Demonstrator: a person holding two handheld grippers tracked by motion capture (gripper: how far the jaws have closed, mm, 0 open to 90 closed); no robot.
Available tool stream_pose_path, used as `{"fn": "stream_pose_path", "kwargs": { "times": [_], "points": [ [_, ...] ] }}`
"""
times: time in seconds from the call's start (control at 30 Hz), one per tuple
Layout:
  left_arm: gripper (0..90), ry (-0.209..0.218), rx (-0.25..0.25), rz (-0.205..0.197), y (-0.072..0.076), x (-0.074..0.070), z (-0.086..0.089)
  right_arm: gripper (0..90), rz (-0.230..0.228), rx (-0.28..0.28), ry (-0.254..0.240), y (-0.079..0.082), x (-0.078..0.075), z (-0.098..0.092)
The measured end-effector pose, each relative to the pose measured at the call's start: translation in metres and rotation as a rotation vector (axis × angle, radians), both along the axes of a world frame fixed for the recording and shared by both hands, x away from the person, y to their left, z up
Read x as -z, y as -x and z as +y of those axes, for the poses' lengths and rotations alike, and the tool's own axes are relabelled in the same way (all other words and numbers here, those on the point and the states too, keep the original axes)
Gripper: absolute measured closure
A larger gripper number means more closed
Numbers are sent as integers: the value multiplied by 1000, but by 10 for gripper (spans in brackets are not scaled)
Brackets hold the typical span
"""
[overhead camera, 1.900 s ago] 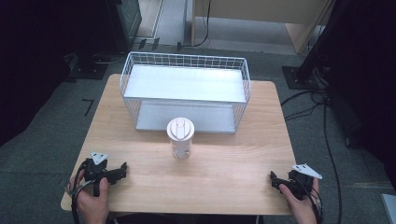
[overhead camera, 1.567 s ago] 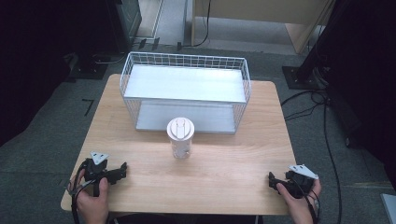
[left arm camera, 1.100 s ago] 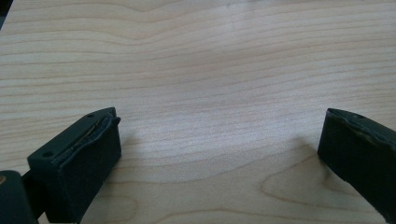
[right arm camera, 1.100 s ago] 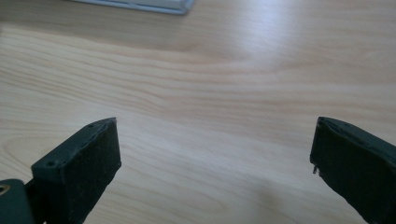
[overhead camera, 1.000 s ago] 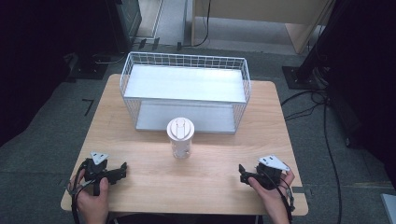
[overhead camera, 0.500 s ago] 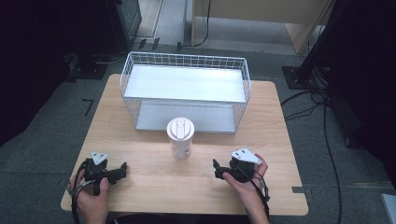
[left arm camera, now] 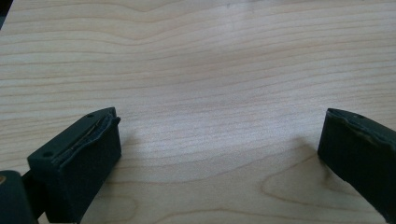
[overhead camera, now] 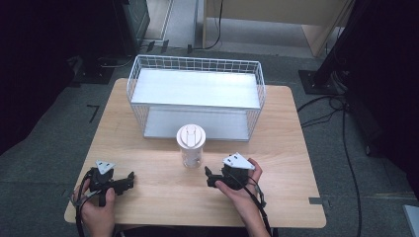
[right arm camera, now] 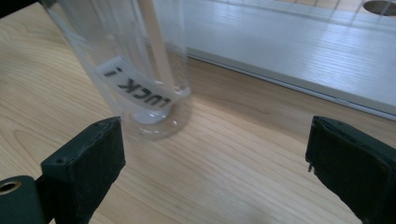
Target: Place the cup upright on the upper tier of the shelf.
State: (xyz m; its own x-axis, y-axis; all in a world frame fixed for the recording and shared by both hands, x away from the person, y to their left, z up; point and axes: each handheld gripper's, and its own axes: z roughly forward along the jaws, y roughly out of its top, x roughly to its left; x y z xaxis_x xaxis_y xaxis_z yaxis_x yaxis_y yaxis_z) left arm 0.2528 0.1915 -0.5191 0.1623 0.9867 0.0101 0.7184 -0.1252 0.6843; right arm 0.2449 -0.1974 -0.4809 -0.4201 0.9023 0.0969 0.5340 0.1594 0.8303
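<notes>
reaching for the cup [overhead camera: 190, 145], likely to grasp it. cup upright mid-tabletop [overhead camera: 291, 163], just before the basket [overhead camera: 195, 94]. right claw [overhead camera: 213, 177] gaping, near the cup's 4 o'clock. left claw [overhead camera: 126, 180] apart, idle at 8 o'clock. next: slide jaws around cup, then squeeze gently.
</notes>
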Motion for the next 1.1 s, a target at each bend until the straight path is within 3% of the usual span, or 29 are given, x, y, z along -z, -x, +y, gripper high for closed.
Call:
{"fn": "stream_pose_path", "kwargs": {
  "times": [0.4, 0.6, 0.83, 1.07, 1.1],
  "points": [
    [0, 0, 0, 0, 0, 0, 0, 63, -33, -38, -53, -7, -2, 29],
    [0, 0, 0, 0, 0, 0, 0, 65, -58, -58, -108, -12, -3, 43],
    [0, 0, 0, 0, 0, 0, 0, 113, -89, -45, -155, -19, -5, 54],
    [0, 0, 0, 0, 0, 0, 0, 122, -122, -34, -158, -24, -7, 64],
    [0, 0, 0, 0, 0, 0, 0, 136, -151, -19, -163, -26, -7, 66]
  ]
}}
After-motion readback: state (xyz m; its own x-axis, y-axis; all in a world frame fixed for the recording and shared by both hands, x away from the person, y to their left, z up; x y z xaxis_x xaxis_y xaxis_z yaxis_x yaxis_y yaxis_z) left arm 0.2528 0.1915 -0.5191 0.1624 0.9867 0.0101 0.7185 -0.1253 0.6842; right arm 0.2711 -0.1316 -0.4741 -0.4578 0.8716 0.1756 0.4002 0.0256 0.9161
